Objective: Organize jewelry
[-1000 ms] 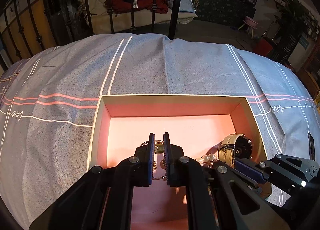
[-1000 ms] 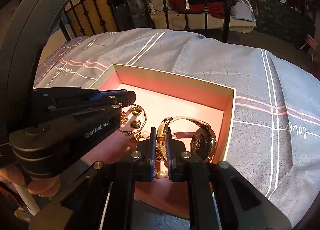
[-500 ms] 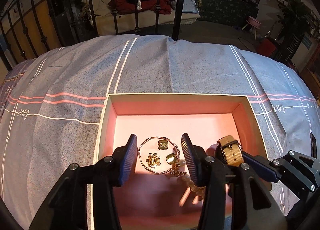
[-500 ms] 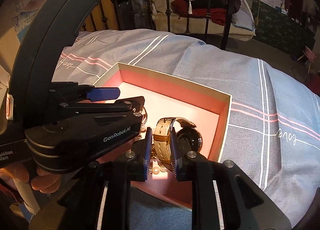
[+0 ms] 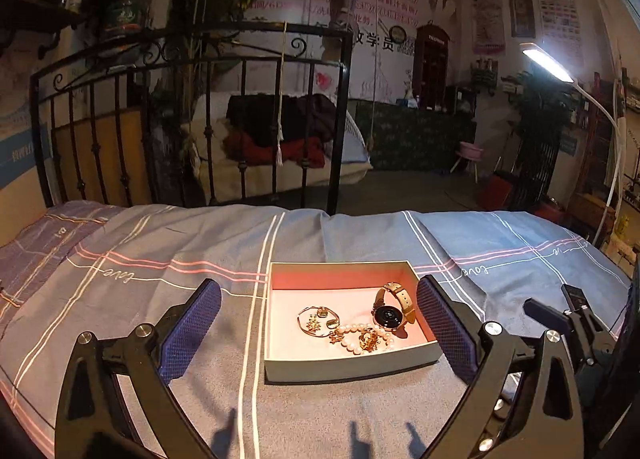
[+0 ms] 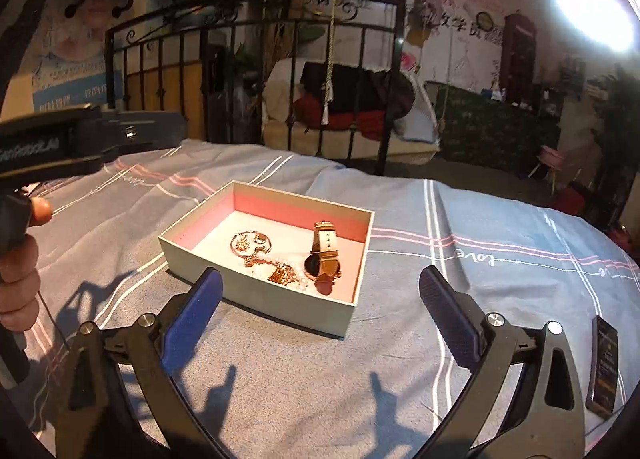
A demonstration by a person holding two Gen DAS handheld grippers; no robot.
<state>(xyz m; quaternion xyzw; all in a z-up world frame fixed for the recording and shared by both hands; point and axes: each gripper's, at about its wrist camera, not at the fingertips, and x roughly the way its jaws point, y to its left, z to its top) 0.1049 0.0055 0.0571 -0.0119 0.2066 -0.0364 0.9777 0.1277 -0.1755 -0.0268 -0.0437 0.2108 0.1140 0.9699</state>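
Jewelry box (image 5: 348, 363) on bed (image 5: 160, 259) seen loaded: wristwatch (image 5: 390, 309), pearl bracelet (image 5: 362, 335), bangle (image 5: 318, 321). Left hand-held gripper (image 5: 318, 329) and right hand-held gripper (image 6: 320, 313) released, empty. Placement judged done; only lidding possibly left.

Watch (image 5: 390, 309), bracelets (image 5: 344, 329) (gold, pearl) inside box (image 5: 348, 367).

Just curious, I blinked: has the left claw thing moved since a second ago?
Yes. The left gripper has pulled back out of the box, which now lies farther ahead, and opened wide.

Black angular left gripper (image 5: 318, 323) and right gripper (image 6: 320, 309) — blue textured pads (image 6: 192, 325), silver screws (image 6: 492, 319) — bare-skinned hand (image 6: 20, 279)
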